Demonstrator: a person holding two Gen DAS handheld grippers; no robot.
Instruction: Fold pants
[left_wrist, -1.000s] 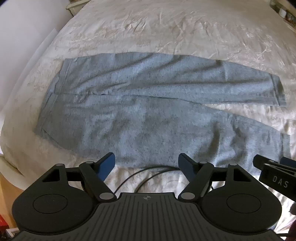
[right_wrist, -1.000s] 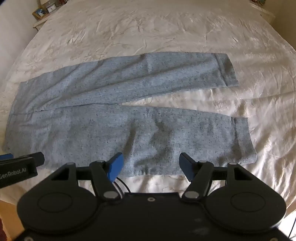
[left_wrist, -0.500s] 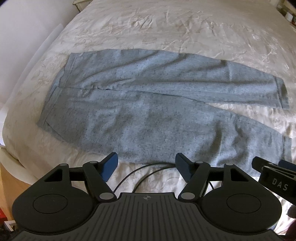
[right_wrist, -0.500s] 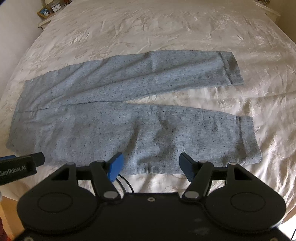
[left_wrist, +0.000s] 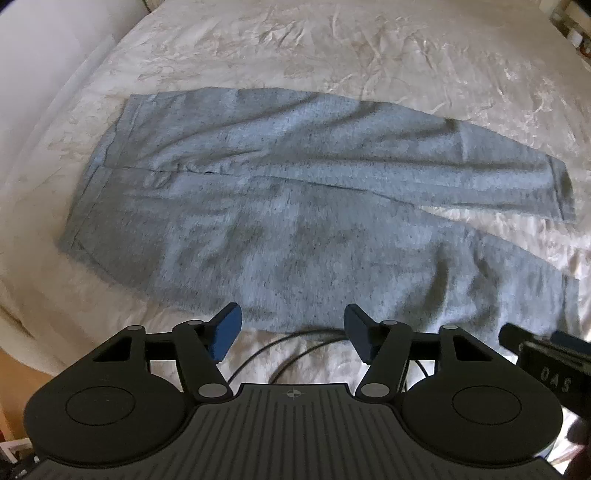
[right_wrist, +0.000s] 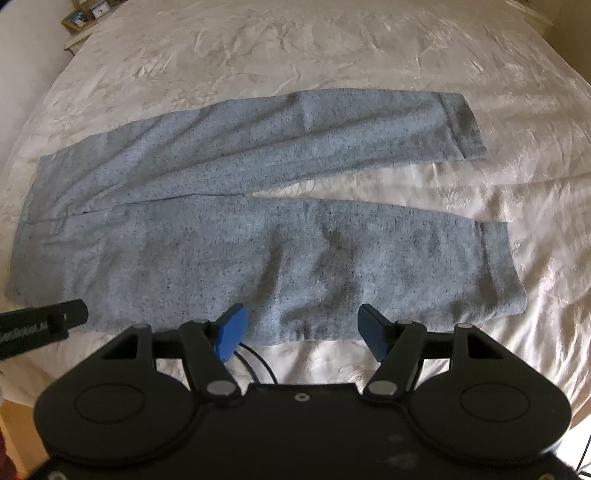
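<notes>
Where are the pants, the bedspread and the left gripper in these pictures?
pants (right_wrist: 207, 254), right wrist view, middle of the near leg.
bedspread (right_wrist: 295, 48), right wrist view, bare wrinkled cloth beyond the pants.
left gripper (left_wrist: 291, 328), left wrist view, midway between its open blue fingertips.

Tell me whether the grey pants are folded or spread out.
Spread out, unfolded: the grey pants lie flat on the bedspread, both legs apart, neither laid over the other.
</notes>
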